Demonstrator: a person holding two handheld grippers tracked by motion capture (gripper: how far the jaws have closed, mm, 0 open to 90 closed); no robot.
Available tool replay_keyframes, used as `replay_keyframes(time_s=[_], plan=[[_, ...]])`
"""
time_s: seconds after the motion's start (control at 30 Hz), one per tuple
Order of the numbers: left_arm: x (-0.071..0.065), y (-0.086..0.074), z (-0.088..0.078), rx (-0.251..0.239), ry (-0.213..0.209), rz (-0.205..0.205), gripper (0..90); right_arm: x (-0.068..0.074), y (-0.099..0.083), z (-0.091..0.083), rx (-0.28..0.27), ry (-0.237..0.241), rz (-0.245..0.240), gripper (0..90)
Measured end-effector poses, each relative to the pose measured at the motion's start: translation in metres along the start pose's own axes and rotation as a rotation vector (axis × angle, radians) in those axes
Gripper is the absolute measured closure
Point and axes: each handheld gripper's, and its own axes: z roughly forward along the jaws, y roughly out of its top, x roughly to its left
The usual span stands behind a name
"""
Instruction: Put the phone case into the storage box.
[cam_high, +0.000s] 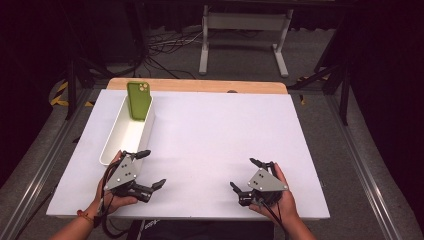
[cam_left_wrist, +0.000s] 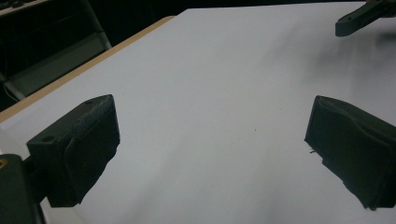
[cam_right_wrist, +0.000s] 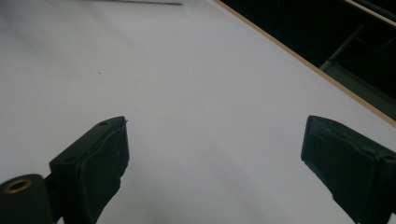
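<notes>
A green phone (cam_high: 138, 100) leans upright against the far end of a long white bin (cam_high: 111, 148) at the left of the white table. My left gripper (cam_high: 153, 168) rests near the front left, just past the bin's near end, open with nothing between its jaws. My right gripper (cam_high: 245, 173) lies at the front right, also open and empty. In the left gripper view my left gripper (cam_left_wrist: 212, 140) faces bare white surface, and a jaw tip of the other gripper (cam_left_wrist: 359, 18) shows at top right. In the right gripper view my right gripper (cam_right_wrist: 212, 158) looks over bare white surface.
The white sheet (cam_high: 210, 135) covers a wooden tabletop whose edge (cam_high: 200, 85) shows at the back. Beyond it stand a white table frame (cam_high: 242, 30) and floor cables (cam_high: 165, 47). Metal rails (cam_high: 35, 175) flank the table on both sides.
</notes>
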Motion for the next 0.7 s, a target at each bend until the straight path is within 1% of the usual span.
replay_keyframes(time_s=[0.1, 0.13, 0.17, 0.2, 0.27, 0.3, 0.33, 0.43, 0.47, 0.57, 0.7], plan=[[0.000, -0.004, -0.002, -0.002, 0.001, -0.008, 3.7, -0.001, -0.001, 0.000, -0.002, 0.000, 0.006, 8.6], [0.000, -0.006, -0.003, -0.005, -0.006, -0.014, 3.7, -0.002, -0.001, 0.000, -0.002, -0.002, 0.007, 8.6], [0.000, -0.008, -0.004, -0.010, -0.007, -0.022, 3.4, -0.002, -0.002, 0.000, -0.004, -0.002, 0.006, 8.5], [0.000, -0.011, -0.005, -0.019, 0.001, -0.034, 3.3, -0.002, -0.002, 0.000, -0.002, -0.005, 0.004, 8.6], [0.001, -0.013, -0.006, -0.025, -0.006, -0.040, 3.0, -0.003, -0.003, 0.000, -0.001, -0.005, 0.004, 8.6], [0.001, -0.014, -0.006, -0.025, 0.004, -0.036, 2.9, -0.003, -0.003, 0.000, -0.004, -0.003, 0.004, 8.5], [0.001, -0.015, -0.007, -0.018, 0.009, -0.036, 2.7, -0.004, -0.003, 0.000, -0.007, -0.003, 0.005, 8.4], [0.002, -0.015, -0.007, -0.016, 0.010, -0.047, 2.5, -0.005, -0.002, -0.001, -0.019, 0.002, 0.000, 8.2], [0.002, -0.015, -0.006, -0.024, 0.011, -0.046, 2.5, -0.005, -0.002, -0.002, -0.022, 0.002, -0.002, 8.2], [0.002, -0.015, -0.005, -0.023, 0.006, -0.059, 2.4, -0.005, -0.003, -0.004, -0.027, 0.002, -0.005, 8.0], [0.002, -0.014, -0.005, -0.021, -0.002, -0.045, 2.4, -0.006, -0.002, -0.005, -0.029, -0.002, -0.002, 7.8]])
